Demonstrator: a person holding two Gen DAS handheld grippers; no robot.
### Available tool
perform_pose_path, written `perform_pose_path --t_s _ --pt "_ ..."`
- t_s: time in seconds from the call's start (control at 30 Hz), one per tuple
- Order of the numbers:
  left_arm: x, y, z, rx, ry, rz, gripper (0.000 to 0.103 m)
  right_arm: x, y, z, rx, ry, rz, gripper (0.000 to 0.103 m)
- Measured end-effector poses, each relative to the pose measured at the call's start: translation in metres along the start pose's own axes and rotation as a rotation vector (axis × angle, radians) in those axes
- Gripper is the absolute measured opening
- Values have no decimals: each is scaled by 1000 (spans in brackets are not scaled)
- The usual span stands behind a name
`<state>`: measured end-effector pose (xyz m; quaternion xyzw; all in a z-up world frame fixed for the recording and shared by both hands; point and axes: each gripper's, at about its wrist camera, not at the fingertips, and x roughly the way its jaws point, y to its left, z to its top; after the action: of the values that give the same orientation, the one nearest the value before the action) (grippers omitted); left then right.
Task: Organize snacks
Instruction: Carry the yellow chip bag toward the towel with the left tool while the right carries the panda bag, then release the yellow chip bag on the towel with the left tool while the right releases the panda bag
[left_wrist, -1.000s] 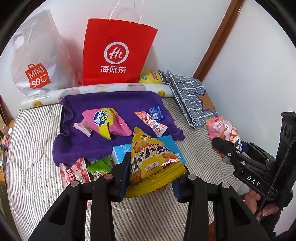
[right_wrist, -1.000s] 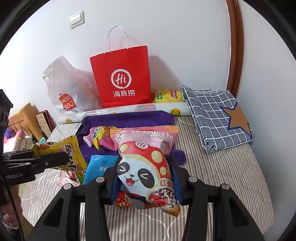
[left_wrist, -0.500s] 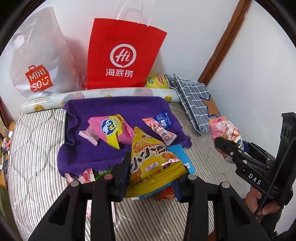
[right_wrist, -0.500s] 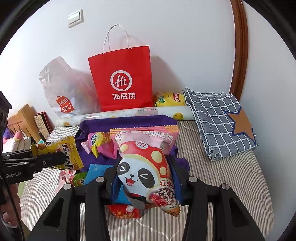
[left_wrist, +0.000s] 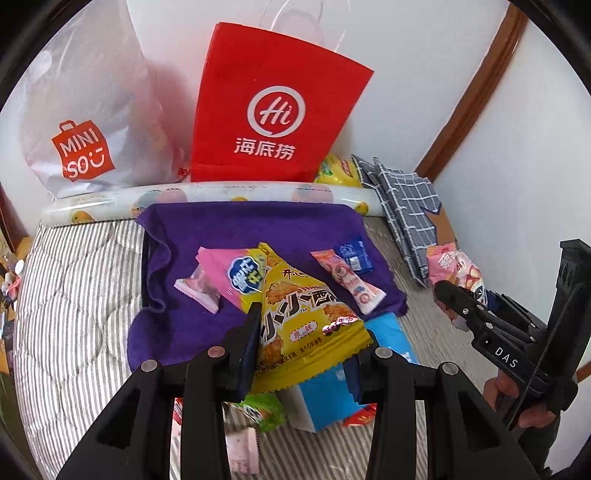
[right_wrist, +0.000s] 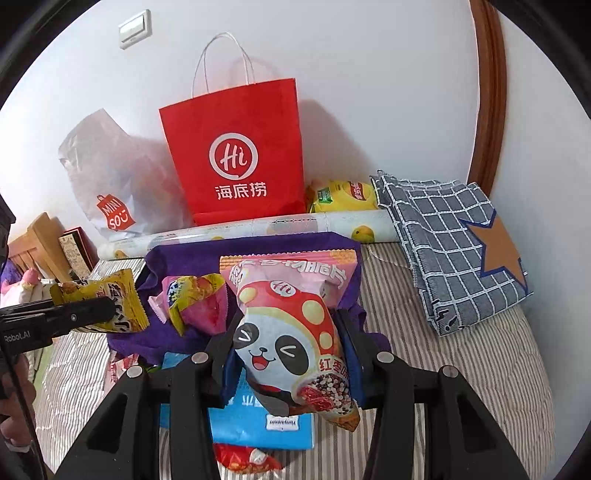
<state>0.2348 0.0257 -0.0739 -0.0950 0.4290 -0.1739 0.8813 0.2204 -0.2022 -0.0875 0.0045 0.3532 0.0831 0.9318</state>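
My left gripper (left_wrist: 303, 350) is shut on a yellow snack bag (left_wrist: 303, 321), held above the near edge of a purple towel (left_wrist: 236, 229). My right gripper (right_wrist: 288, 350) is shut on a pink panda snack bag (right_wrist: 291, 332), above a blue tissue pack (right_wrist: 258, 421). On the towel lie a pink-and-yellow snack bag (left_wrist: 236, 277), a small pink packet (left_wrist: 197, 290), a long pink-and-white packet (left_wrist: 347, 280) and a small blue packet (left_wrist: 352, 254). From the right wrist view the left gripper (right_wrist: 107, 314) and its yellow bag (right_wrist: 103, 295) show at the left.
A red paper bag (left_wrist: 269, 110) and a white plastic bag (left_wrist: 85, 122) lean on the wall behind a rolled printed sheet (left_wrist: 207, 195). A checked grey cloth (right_wrist: 450, 243) lies right. Loose packets (left_wrist: 258, 410) sit on the striped bedding (left_wrist: 81, 288). A hand (left_wrist: 517, 402) holds the right gripper.
Both grippers have moved forward toward the purple towel and the red bag, each keeping its snack bag. The items on the towel have not moved.
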Motion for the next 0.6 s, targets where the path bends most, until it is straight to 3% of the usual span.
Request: perform_pose_path --t_s 0.6 --pt "43 49 16 -62 38 21 39 76 -2 16 -21 102 -32 44"
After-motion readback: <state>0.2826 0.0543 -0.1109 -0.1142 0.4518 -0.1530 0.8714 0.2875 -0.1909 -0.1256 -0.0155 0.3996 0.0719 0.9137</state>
